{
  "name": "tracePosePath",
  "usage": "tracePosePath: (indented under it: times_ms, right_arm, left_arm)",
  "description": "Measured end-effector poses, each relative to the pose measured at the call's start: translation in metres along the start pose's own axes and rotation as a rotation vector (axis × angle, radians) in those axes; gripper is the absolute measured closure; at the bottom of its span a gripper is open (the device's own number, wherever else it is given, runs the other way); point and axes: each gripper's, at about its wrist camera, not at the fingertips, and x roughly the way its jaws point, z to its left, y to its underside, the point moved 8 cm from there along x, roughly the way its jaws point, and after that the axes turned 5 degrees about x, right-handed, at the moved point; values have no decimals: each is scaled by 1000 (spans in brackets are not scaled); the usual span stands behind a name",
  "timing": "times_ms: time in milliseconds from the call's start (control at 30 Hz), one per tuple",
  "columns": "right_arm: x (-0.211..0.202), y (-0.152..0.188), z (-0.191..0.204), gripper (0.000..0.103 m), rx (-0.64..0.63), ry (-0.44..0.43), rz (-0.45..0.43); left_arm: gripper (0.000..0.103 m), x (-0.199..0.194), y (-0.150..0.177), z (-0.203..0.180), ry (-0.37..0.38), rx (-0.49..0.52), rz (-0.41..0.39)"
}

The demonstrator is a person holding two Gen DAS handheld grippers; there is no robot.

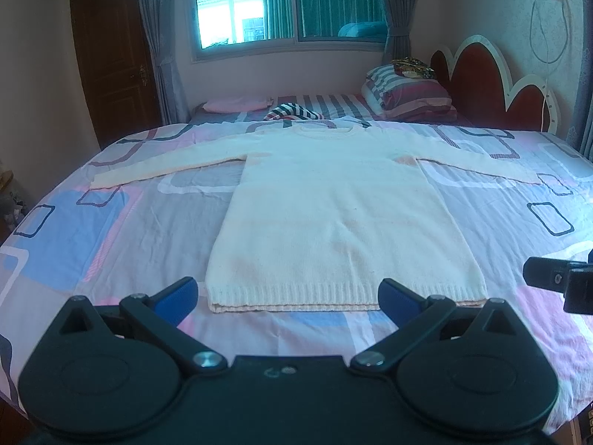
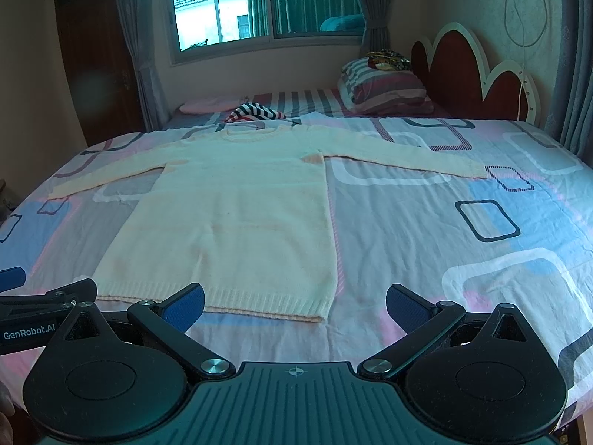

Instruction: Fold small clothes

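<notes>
A cream knit sweater (image 1: 333,204) lies flat on the bed, front up, both long sleeves spread out sideways and the ribbed hem nearest me. My left gripper (image 1: 288,294) hovers just short of the hem, open, its blue pads wide apart and nothing between them. In the right wrist view the same sweater (image 2: 237,215) lies left of centre. My right gripper (image 2: 295,302) is open too, over the bedsheet near the hem's right corner, holding nothing. The right gripper (image 1: 556,278) shows at the right edge of the left wrist view.
The bed carries a patterned sheet (image 1: 519,222) in pink, blue and grey. A striped garment (image 1: 292,111), a pink pillow (image 1: 237,105) and stacked striped pillows (image 1: 407,92) lie at the far side by the red headboard (image 1: 481,85). A wooden door (image 1: 111,55) stands at left.
</notes>
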Motion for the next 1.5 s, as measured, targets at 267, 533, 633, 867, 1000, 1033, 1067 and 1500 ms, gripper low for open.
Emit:
tracePosePath:
  times_ms: [267, 533, 633, 867, 1000, 1033, 1067, 1500]
  right_arm:
    - [-2, -1, 1, 0, 0, 0, -2]
    - [-5, -2, 2, 0, -4, 1, -3]
    - [-5, -3, 4, 0, -6, 2, -5]
    - [-6, -3, 5, 0, -9, 1, -4]
    - [-6, -3, 6, 0, -9, 1, -4]
    - [-6, -3, 6, 0, -9, 1, -4]
    - [-6, -3, 6, 0, -9, 1, -4]
    - [-6, -4, 12, 0, -14, -3, -4]
  left_arm:
    - [0, -2, 0, 1, 1, 1, -1]
    - [0, -3, -1, 2, 1, 1, -4]
    - [0, -3, -1, 2, 3, 0, -4]
    - [0, -3, -2, 4, 2, 2, -6]
    - [0, -3, -2, 3, 3, 2, -6]
    - [0, -4, -2, 4, 3, 2, -6]
    - [0, -4, -2, 4, 2, 1, -7]
    - [0, -4, -2, 7, 5, 3, -7]
